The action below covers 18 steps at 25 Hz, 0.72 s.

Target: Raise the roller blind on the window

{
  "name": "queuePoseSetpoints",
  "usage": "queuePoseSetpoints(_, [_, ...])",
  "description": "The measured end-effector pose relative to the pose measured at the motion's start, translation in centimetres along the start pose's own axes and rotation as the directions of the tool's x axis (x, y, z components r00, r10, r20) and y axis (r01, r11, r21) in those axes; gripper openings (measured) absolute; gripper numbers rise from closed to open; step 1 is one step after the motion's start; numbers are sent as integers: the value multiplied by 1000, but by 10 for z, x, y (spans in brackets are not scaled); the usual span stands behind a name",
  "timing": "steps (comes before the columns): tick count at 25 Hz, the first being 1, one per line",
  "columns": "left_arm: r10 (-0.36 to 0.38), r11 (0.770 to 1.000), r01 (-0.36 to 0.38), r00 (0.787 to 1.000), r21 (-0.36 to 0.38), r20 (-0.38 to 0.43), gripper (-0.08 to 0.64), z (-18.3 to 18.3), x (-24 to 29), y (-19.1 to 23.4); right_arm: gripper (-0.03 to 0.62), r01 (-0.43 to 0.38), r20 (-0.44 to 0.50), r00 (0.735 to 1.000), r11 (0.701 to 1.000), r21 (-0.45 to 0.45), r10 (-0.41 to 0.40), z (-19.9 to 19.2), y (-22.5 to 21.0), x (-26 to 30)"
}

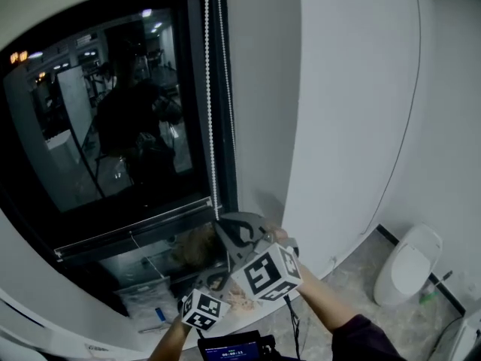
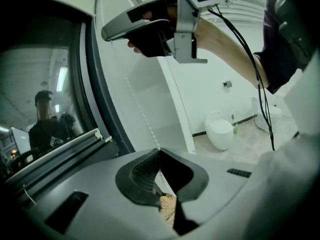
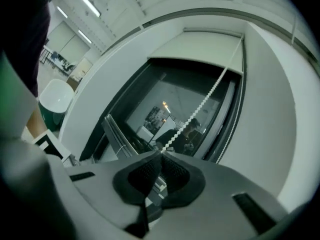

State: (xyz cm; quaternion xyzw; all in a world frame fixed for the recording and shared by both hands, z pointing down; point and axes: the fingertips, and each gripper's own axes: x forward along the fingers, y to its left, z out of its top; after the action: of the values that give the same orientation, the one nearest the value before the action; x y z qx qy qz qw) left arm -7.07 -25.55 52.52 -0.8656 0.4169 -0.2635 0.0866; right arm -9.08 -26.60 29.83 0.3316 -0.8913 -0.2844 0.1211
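The bead chain [image 1: 210, 111] hangs along the right edge of the window [image 1: 113, 126], toilet [image 1: 409, 265] farther right.

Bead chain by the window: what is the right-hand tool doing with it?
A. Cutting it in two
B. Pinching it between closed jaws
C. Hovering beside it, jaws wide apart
B: in the right gripper view, the bead chain runs down into the right gripper, whose jaws meet on it.

A white ceramic toilet [image 1: 409, 265] stands on a grey marbled tile floor [image 1: 349, 288], close against a plain white wall [image 1: 353, 89]. A small green bottle [image 1: 428, 293] sits on the floor just beside the toilet. A black skirting strip [image 1: 387, 234] runs along the foot of the wall. Overhead, long white strip lights [image 3: 89, 4] line the ceiling.
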Motion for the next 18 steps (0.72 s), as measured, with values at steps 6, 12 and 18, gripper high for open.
queuePoseSetpoints(6, [-3, 952, 76, 971, -295, 239, 12, 43, -40, 53, 11, -1, -72, 997, 994, -106, -7, -32, 15, 7])
queuePoseSetpoints(12, [91, 949, 58, 891, -311, 445, 14, 163, -101, 91, 11, -112, -144, 985, 985, -132, 92, -77, 60, -7])
queuePoseSetpoints(18, [101, 967, 26, 873, -254, 476, 14, 195, -109, 95, 11, -196, -191, 967, 972, -130, 170, -93, 107, -8])
